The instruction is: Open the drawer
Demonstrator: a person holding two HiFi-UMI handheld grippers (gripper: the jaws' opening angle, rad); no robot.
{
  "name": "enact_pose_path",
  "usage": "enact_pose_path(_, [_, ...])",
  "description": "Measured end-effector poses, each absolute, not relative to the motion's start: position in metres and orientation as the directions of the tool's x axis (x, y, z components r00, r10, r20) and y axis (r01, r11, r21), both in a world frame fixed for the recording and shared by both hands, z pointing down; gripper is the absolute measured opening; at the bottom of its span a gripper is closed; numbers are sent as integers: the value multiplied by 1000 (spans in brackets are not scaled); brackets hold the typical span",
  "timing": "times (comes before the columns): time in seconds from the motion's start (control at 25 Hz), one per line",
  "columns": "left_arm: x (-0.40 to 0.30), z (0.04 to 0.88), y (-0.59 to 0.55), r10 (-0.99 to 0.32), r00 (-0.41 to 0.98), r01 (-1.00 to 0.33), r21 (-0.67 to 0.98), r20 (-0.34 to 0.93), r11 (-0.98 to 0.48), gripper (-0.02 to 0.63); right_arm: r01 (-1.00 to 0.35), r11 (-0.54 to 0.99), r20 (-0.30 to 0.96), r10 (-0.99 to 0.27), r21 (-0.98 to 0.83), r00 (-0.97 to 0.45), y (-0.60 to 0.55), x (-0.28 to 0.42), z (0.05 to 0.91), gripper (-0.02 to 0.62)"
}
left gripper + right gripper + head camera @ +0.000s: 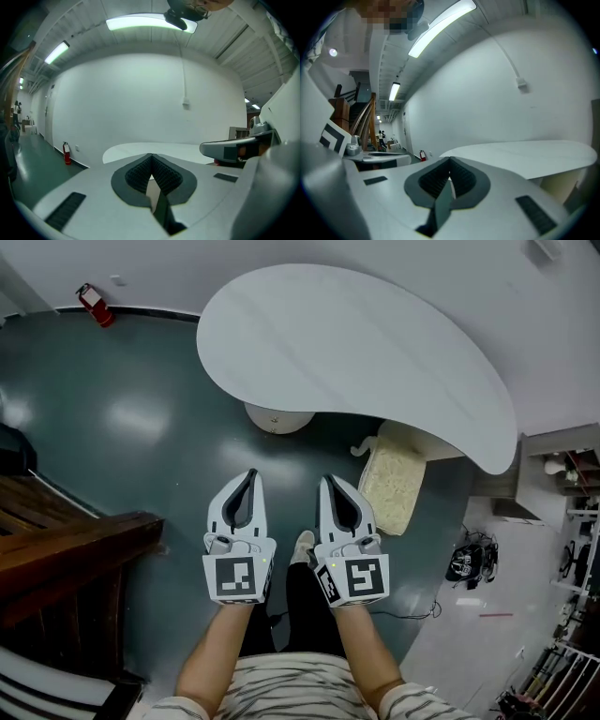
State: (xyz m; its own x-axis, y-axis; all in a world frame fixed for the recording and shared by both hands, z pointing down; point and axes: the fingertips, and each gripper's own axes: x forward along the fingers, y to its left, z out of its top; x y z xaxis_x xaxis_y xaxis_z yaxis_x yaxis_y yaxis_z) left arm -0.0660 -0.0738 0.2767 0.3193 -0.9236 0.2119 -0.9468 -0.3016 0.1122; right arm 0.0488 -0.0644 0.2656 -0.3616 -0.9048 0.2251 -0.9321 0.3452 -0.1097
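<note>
Empty left gripper and right gripper, jaws together, face white table.

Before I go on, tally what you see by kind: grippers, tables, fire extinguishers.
Grippers: 2 (left hand-held gripper, right hand-held gripper)
White table: 1
Red fire extinguisher: 1
Total: 4
</note>
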Motion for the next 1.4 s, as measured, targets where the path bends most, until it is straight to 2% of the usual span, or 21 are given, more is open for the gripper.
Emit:
enact_pose_path(0.24, [-54,344,-103,-918,326,-945,102,228,-310,-3,-938,312,216,-915,-152,-340,-87,58,328,14])
enact_pose_path(0.52, [-41,418,-127,-902,331,-943,74,276,-323,-3,-949,265,258,-917,-172,-303,-99,76,411,14])
enact_pose_path(0.72, [-34,459,-143,-907,329,-944,78,264,-320,-4,-950,257,296,-907,-177,-300,-104,79,451,14])
enact_pose_path(1.4, [-22,557,-213,-910,290,-957,88,297,-276,-3,-941,290,332,-882,-174,-333,-147,77,511,14])
